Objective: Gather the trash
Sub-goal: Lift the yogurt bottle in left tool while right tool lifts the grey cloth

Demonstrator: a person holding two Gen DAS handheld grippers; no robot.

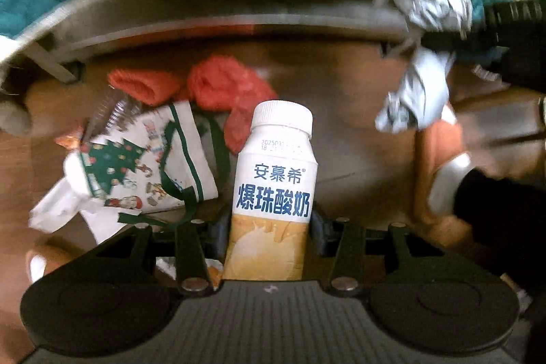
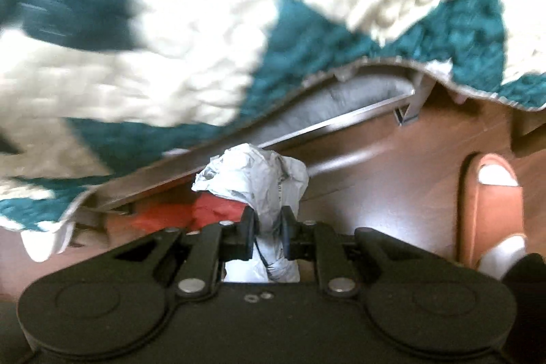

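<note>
My left gripper (image 1: 269, 227) is shut on a white yogurt bottle (image 1: 276, 179) with blue lettering and a yellow base. The bottle stands upright between the black pads, lifted above the wooden floor. My right gripper (image 2: 268, 237) is shut on a crumpled grey-white paper wad (image 2: 252, 179), which bulges out above the pads. The left wrist view shows that same paper wad (image 1: 413, 98) hanging at the right, by the black body of the right gripper (image 1: 512, 23).
On the floor below lie a Christmas-print bag (image 1: 146, 166), red cloths (image 1: 221, 84), a clear plastic wrapper (image 1: 116, 111) and white paper (image 1: 54, 207). An orange slipper (image 2: 491, 203) sits at the right. A bed frame (image 2: 341, 121) under a teal and cream blanket (image 2: 170, 57) runs along the far side.
</note>
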